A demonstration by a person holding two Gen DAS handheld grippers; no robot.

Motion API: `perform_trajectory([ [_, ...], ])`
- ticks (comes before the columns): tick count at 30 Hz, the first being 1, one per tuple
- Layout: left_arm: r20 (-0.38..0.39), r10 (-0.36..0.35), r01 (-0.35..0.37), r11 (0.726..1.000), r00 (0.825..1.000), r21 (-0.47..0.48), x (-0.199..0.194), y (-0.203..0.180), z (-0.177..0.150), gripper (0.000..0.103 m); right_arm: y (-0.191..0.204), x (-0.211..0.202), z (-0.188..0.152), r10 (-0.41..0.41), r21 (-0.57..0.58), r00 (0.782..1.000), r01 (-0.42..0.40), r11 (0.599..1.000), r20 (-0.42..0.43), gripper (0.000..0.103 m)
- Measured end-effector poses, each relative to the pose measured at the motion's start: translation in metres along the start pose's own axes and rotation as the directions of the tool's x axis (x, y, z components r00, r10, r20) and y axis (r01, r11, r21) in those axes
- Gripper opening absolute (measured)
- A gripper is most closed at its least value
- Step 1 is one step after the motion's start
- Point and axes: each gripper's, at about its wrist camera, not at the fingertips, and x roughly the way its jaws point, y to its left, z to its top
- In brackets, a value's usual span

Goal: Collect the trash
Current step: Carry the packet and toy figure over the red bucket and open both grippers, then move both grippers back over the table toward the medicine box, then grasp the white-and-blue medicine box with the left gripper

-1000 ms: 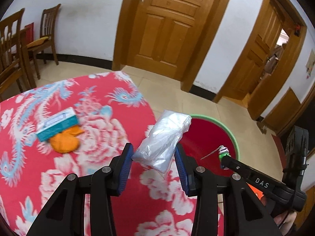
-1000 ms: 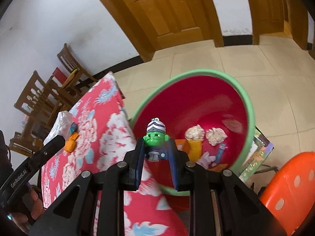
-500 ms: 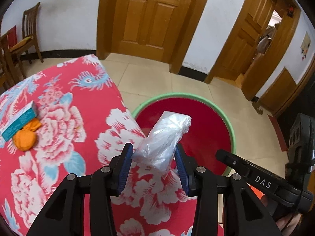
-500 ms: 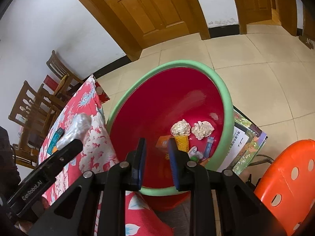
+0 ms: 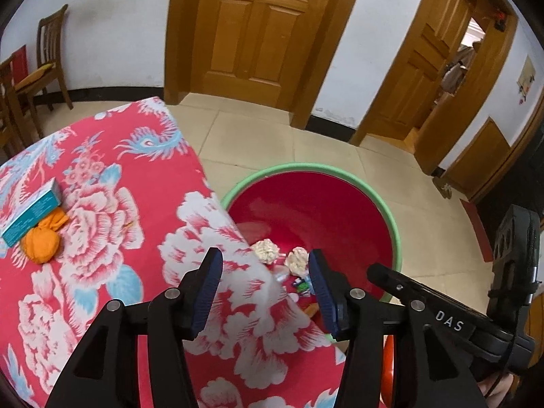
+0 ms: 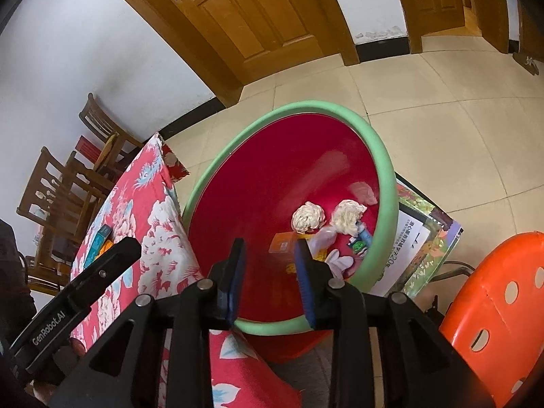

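Red basin (image 6: 272,176) with green rim stood on the floor just beside the table edge. Inside, near the bottom: two crumpled pale paper wads (image 6: 308,217) side by side, an orange packet (image 6: 283,242), a small blue tube (image 6: 364,234), a pale glove-like item, and the green-faced toy figure (image 6: 357,245) lying near the tube. A clear plastic bag (image 5: 284,280) showed only as a blur at the table's edge above the basin; whether it had landed could not be told.

Left gripper (image 5: 265,273): jaws opening, moderately apart, nothing pressed between the pads. Right gripper (image 6: 268,272): jaws opening, a narrower gap, empty.

Versus one second before: the left gripper had held the plastic bag and the right the toy figure; both were now released.

Still on the floral tablecloth (image 5: 102,224): a teal box (image 5: 32,212) touching an orange cloth bundle (image 5: 42,239).
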Motion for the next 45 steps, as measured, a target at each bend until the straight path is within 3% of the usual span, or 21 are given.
perform_trajectory([
  [11, 0.055, 0.111, -0.107, 0.991, 0.992, -0.085, -0.031, 0.048, 0.007, 0.055, 0.017, -0.005, -0.001, 0.018, -0.027, 1.000, -0.018, 0.999, 0.010, 0.045],
  [21, 0.084, 0.280, -0.261, 0.947, 0.956, -0.188, -0.054, 0.114, 0.019, 0.066, 0.038, -0.002, -0.004, 0.022, -0.055, 1.000, -0.022, 0.998, 0.007, 0.051],
  [24, 0.071, 0.330, -0.306, 0.923, 0.941, -0.235, -0.053, 0.135, 0.021, 0.073, 0.044, 0.000, -0.005, 0.024, -0.066, 1.000, -0.024, 0.998, 0.002, 0.052],
  [31, 0.019, 0.389, -0.366, 0.881, 0.921, -0.301, -0.041, 0.170, 0.025, 0.075, 0.054, 0.005, -0.007, 0.029, -0.088, 1.000, -0.030, 0.996, -0.007, 0.053],
  [43, -0.077, 0.415, -0.412, 0.828, 0.906, -0.381, -0.005, 0.192, 0.031, 0.079, 0.057, 0.010, -0.009, 0.034, -0.087, 0.999, -0.035, 0.996, -0.020, 0.054],
  [45, -0.072, 0.443, -0.436, 0.820, 0.894, -0.372, -0.002, 0.192, 0.033, 0.080, 0.056, 0.010, -0.008, 0.035, -0.086, 0.999, -0.036, 0.996, -0.021, 0.054],
])
